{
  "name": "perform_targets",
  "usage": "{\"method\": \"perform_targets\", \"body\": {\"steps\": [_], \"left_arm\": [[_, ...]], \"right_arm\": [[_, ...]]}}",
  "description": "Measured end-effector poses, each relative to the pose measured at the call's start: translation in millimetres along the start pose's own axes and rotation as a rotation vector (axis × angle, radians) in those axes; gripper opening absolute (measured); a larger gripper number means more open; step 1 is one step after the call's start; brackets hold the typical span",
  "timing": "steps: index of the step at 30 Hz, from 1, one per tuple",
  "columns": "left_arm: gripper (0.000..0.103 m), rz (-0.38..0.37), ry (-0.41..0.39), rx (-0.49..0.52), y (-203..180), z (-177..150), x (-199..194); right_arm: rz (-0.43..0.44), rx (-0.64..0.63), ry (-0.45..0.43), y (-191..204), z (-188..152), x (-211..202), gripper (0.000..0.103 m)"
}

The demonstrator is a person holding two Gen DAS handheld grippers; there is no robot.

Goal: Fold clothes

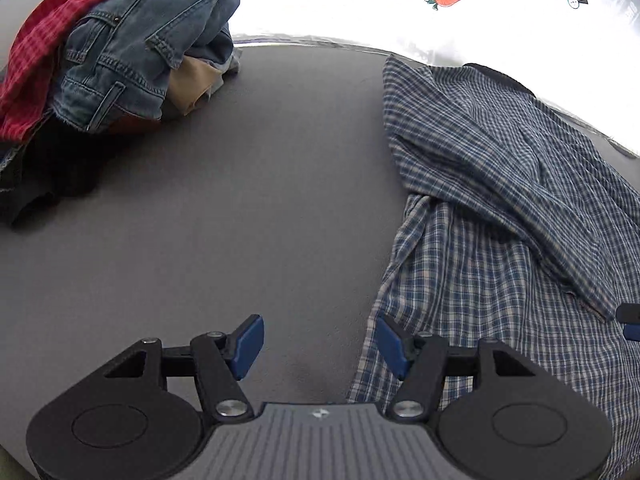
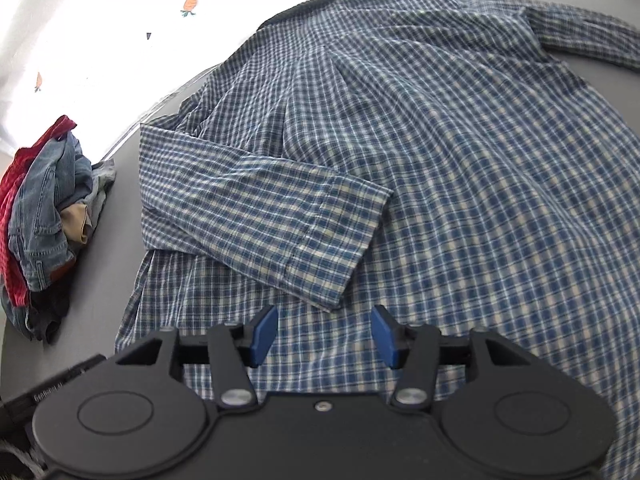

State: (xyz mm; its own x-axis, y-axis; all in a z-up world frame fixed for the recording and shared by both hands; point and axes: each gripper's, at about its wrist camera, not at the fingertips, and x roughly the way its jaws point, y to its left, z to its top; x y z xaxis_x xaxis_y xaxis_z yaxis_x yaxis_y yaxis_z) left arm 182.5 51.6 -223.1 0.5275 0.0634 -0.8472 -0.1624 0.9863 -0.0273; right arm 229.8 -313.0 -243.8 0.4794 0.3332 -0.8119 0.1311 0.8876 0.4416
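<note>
Both tools, left tool (image 1: 319,346) and right tool (image 2: 324,336), stand parted at bottom centre, gripping nothing. Filling the right view, the plaid shirt (image 2: 440,152) lies spread on the grey bench (image 1: 240,200), one sleeve (image 2: 256,204) folded across; a clothes pile (image 1: 112,52) sits upper left.

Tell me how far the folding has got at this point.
Early. Done: one sleeve of the plaid shirt is folded across its body. In hand: nothing; the left gripper is open over the bare grey table, the right gripper open above the shirt's hem. Left: the other sleeve still lies out, and the heap of jeans and red cloth is unfolded.
</note>
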Motion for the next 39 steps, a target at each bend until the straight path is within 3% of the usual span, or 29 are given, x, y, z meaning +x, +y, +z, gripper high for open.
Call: {"method": "perform_targets", "body": {"steps": [4,8,12,18,25,31,33,36,39], "left_arm": [[0.061,-0.026,0.018,0.068,-0.7,-2.7,6.0],[0.061,-0.061,0.036,0.099,-1.1,-4.2,9.7],[0.061,-0.086,0.052,0.112,-1.6,-8.2,12.3],[0.061,-0.097,0.053,0.1,-5.7,-3.9,21.0],[0.061,-0.095,0.041,0.047,-8.2,-2.0,22.6],[0.061,-0.069,0.043,0.017,-13.0,-11.1,17.0],[0.06,-0.057,0.044,0.007,-14.9,-16.3,13.7],[0.051,-0.029,0.047,-0.002,-17.8,-24.1,8.3],[0.032,0.001,0.048,-0.01,-19.2,-32.1,2.3]], "right_arm": [[-0.021,-0.009,-0.013,13.3,5.9,14.8,0.054],[-0.135,-0.134,-0.024,37.3,3.7,28.5,0.054],[-0.323,-0.437,-0.055,67.6,-16.0,32.2,0.055],[-0.413,-0.617,-0.07,82.8,-29.0,40.1,0.055],[-0.425,-0.789,-0.088,93.4,-28.3,49.8,0.053],[-0.347,-0.827,-0.049,90.5,-24.2,47.6,0.036],[-0.317,-0.853,-0.046,88.5,-25.1,45.3,0.023],[-0.314,-0.884,-0.093,89.6,-22.7,37.3,0.008],[-0.311,-0.913,-0.141,90.6,-20.1,29.3,0.006]]}}
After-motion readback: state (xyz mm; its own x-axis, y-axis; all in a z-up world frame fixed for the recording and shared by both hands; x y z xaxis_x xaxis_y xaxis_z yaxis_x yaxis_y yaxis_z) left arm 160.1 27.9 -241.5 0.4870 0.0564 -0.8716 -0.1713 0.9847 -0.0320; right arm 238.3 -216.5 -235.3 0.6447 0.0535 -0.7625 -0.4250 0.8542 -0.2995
